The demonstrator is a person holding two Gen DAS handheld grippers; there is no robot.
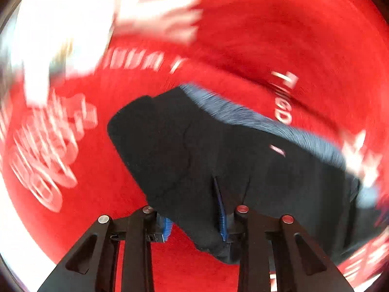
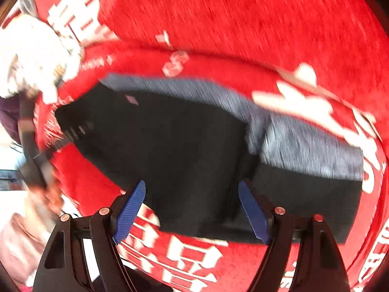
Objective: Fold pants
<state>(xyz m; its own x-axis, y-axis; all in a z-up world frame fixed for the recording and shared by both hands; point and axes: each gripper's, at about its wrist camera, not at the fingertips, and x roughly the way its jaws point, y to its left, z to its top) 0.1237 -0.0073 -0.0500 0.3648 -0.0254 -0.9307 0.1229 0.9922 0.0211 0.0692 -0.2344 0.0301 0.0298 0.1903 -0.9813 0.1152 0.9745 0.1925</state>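
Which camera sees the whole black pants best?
The right wrist view: nearly the whole pants, with their grey band, lie on the red cloth. The left wrist view shows them partly cut off by its gripper.

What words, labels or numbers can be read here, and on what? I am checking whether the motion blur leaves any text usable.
Red cloth, white characters in both views: smeared, none readable.
Same cloth, small white line in the left wrist view: unreadable strokes.
Same cloth, a white mark in the right wrist view: perhaps "8", unsure.
Dark pants, small pale tag: too small and blurred.
Nothing can be quoted with confidence.
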